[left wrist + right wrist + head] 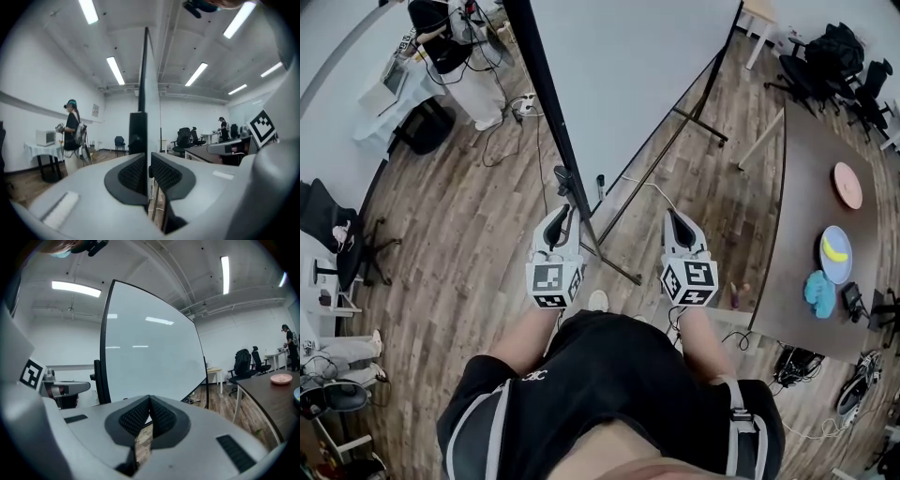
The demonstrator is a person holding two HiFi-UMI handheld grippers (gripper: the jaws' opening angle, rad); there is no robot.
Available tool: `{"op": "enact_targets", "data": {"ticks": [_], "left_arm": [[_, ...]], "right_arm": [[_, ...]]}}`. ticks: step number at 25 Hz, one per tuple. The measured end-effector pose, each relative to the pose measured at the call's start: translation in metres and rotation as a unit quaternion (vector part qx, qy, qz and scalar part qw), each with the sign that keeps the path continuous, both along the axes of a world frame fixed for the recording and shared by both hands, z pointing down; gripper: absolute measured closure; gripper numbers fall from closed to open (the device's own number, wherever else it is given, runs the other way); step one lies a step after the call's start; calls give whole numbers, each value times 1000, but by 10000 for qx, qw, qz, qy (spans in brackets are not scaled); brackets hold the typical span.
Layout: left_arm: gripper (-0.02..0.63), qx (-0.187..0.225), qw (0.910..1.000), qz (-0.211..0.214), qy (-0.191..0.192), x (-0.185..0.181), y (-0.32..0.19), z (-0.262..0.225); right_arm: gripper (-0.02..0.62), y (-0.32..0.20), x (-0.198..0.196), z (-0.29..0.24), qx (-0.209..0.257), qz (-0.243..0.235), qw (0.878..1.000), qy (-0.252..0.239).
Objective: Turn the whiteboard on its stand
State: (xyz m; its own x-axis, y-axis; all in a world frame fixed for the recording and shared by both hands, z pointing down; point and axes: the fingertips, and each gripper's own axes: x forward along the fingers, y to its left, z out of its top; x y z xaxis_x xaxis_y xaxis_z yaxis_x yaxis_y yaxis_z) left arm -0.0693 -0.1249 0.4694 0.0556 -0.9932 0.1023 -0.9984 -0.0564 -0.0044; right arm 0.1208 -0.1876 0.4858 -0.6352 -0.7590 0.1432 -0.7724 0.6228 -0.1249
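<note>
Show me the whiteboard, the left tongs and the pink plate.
whiteboard [628, 66], head view, on its white face.
left tongs [148, 160], left gripper view, between the two tips, shut on the whiteboard's edge.
pink plate [847, 185], head view, on the plate's middle.

The whiteboard [637, 66] is black-edged white, the floor [459, 262] brown wood-grain planks, and the counter [806, 234] dark brown.

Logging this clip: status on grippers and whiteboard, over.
Left gripper clamped on whiteboard edge. Right gripper shut, empty. Table off right, apart from it.
</note>
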Motion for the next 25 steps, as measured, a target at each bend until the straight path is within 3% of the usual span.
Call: {"op": "enact_targets", "data": {"ticks": [2,5,9,15,25], "left_arm": [[571,138,9997,168,-143,18,-3,-14],[581,39,9985,444,322,34,-19,-18],[595,-167,9966,664,456,46,-36,-13],[595,-427,9925,1066,420,78,-47,4],[595,-624,9865,1498,206,112,-54,18]], "right_arm": [[589,-1,1,-2,21,9,10000,-8],[589,-1,6,-7,87,89,9999,-27],[589,1,17,-20,299,328,9990,-34],[589,4,56,-20,364,830,9959,-49],[589,16,83,-29,557,1068,9927,-112]]}}
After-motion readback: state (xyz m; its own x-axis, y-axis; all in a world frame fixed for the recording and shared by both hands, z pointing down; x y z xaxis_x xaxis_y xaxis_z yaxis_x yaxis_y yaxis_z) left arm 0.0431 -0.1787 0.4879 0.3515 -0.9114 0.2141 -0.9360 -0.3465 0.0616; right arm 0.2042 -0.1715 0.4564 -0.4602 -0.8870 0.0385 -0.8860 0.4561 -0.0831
